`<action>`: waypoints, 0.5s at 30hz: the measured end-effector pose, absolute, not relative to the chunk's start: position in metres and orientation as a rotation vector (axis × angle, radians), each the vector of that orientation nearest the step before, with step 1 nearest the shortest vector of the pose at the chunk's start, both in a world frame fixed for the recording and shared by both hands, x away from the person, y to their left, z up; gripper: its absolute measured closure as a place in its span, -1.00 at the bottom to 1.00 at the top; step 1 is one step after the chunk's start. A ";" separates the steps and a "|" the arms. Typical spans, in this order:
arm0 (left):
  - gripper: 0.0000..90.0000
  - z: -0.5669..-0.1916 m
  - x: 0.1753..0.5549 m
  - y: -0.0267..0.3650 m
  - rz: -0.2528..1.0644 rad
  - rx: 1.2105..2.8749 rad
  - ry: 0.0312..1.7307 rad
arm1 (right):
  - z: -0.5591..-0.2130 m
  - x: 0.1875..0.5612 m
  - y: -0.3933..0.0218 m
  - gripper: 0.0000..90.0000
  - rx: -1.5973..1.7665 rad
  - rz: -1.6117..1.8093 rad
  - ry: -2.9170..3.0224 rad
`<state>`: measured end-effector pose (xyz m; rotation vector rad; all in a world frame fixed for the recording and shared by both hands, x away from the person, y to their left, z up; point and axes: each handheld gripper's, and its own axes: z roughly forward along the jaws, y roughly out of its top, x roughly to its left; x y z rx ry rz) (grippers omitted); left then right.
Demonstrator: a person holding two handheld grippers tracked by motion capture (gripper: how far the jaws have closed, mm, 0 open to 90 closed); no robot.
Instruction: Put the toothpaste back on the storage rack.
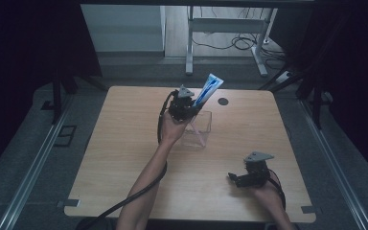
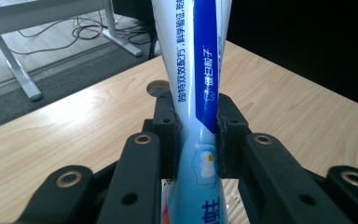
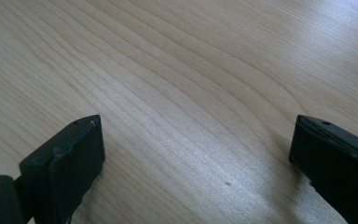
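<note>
Looking down, high view: the left gripper (image 1: 188,106) is raised over the middle of the wooden surface (image 1: 124,143), clamped on a blue-and-white tube (image 1: 208,89).
Tube, high view: it slants up and away from the left gripper toward the far right, its flat crimped end topmost.
Container, high view: a clear rectangular container (image 1: 199,129) stands on the surface directly under and just to the right of the left gripper; whether the tube's lower end is inside it cannot be told.
Right gripper, high view: the right gripper (image 1: 235,179) sits low near the front right of the surface, well apart from the left gripper and the container, its jaws pointing left.
Hole, high view: a dark round hole (image 1: 223,101) lies in the surface beyond the left gripper, to its right.
Left gripper view: the left gripper (image 2: 196,135) has both black jaws pressed against the sides of the tube (image 2: 196,70), which rises straight up between them, printed with characters along a blue stripe.
Background, left gripper view: the surface (image 2: 74,121) stretches beyond the jaws, with white desk legs (image 2: 14,60) and cables (image 2: 84,32) on the floor past its edge.
Right gripper view: the right gripper (image 3: 196,154) is spread wide with nothing between its jaws, bare wood grain of the surface (image 3: 191,70) beneath.
</note>
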<state>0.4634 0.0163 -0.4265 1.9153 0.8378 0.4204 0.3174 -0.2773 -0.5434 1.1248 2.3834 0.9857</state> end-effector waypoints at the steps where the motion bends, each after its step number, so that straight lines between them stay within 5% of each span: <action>1: 0.65 -0.431 0.463 0.014 0.425 1.922 0.839 | -0.543 0.317 -0.277 -0.93 1.125 0.985 2.383; 15: 0.64 -0.449 0.458 0.005 0.461 1.977 0.833 | -0.543 0.317 -0.277 -0.93 1.123 0.985 2.384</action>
